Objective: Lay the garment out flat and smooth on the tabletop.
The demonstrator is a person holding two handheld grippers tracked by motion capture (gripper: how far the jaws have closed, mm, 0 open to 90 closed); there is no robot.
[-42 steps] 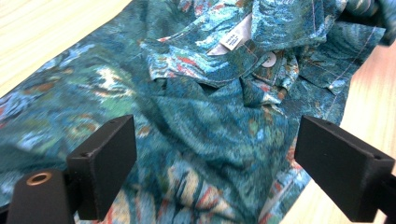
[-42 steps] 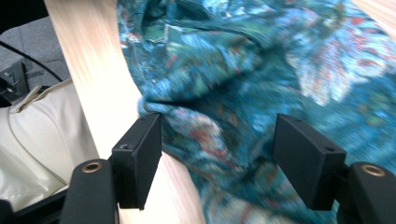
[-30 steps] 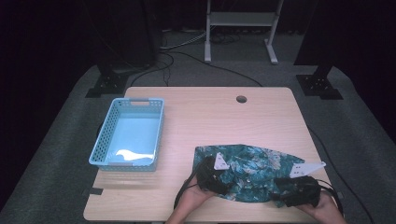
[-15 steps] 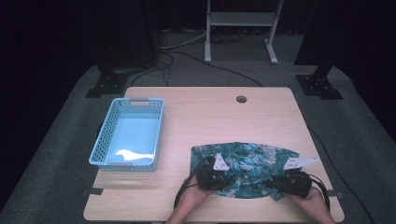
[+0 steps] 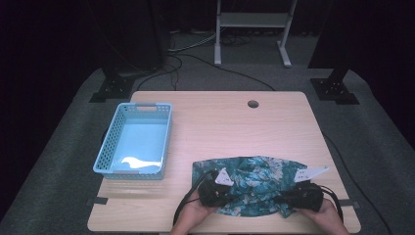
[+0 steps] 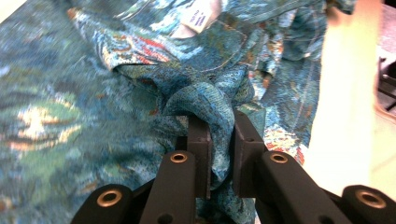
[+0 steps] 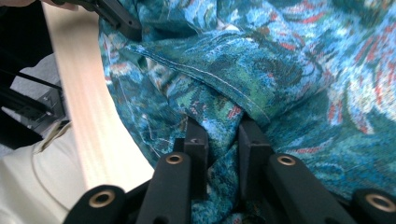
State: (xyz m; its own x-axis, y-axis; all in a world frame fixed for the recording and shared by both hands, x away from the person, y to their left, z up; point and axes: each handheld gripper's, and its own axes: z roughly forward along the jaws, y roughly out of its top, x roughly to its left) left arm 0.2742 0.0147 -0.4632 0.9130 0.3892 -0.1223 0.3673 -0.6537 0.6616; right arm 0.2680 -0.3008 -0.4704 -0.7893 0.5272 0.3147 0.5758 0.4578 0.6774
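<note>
2 claws (image 5: 221, 188) (image 5: 288, 199), 1 garment (image 5: 254, 174), 1 basket (image 5: 105, 159)

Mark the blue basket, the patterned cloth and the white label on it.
blue basket (image 5: 108, 147), high view, on its left wall.
patterned cloth (image 5: 259, 171), high view, on its middle.
white label (image 6: 201, 14), left gripper view, on the label's face.

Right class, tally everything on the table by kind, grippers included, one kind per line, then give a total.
Baskets: 1, the blue basket
Cloths: 1, the teal patterned cloth
Grippers: 2, the left gripper and the right gripper, each clamped on the cloth
Total: 4
</note>
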